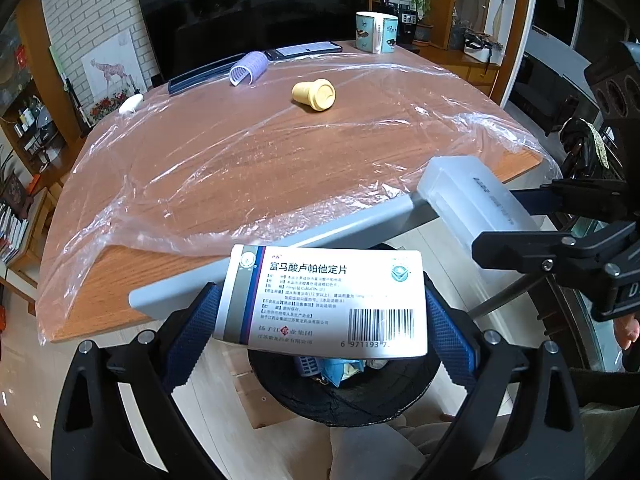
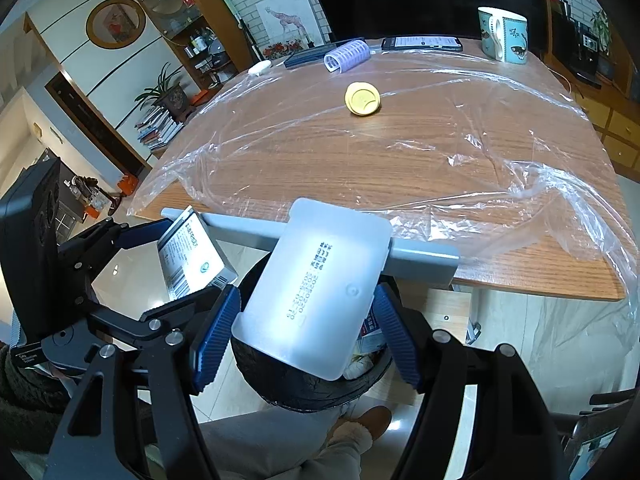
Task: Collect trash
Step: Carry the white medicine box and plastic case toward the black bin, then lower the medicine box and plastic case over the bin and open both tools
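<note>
Spreading under crinkled clear plastic sheet [image 1: 248, 168], the wooden surface [image 1: 280, 140] carries a yellow cup [image 1: 314, 95], while over the black bin [image 1: 344, 392] the left hand-held gripper [image 1: 320, 320] clamps a medicine box [image 1: 324, 300] and the right hand-held gripper [image 2: 308, 320] clamps a translucent plastic case [image 2: 316, 296].

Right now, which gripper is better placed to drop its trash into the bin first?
Right. The right gripper holds the translucent plastic box directly over the bin; the left gripper's medicine box overhangs its near rim.

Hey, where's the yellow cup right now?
The yellow cup lies on its side on the plastic sheet toward the table's far side, in both wrist views, just this side of the purple roller and left of the mug.
</note>
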Available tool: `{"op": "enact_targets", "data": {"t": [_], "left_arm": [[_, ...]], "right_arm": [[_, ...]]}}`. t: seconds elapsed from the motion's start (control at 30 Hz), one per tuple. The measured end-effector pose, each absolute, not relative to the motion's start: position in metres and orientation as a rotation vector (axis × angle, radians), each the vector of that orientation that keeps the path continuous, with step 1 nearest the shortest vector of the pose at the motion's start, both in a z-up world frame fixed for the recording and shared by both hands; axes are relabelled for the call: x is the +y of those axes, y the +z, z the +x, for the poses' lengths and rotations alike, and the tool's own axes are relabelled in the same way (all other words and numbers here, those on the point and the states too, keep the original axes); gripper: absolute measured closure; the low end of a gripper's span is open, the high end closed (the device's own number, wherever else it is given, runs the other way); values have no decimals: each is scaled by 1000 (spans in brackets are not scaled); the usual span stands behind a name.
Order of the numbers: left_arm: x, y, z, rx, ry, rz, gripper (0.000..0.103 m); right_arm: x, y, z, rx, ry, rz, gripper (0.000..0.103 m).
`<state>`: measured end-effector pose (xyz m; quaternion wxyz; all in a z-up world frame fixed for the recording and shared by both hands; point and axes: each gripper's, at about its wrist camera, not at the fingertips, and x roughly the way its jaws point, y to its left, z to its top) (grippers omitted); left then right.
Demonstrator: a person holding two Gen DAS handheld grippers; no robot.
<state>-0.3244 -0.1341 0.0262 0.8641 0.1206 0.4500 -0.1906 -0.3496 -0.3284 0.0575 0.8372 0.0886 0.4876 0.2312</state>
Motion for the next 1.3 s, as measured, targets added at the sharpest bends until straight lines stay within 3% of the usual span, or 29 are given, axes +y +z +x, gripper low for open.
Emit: {"op": "enact_targets", "data": {"t": [0.47,1.3], "left_arm": [[-136,18,-332,965,-397,267,6],[-131,-19,-331,1016,-336,309,6]], "right_arm": [[-327,62,-371,1037,531,166,35],[-310,9,-371,1160,500,135,35]]}}
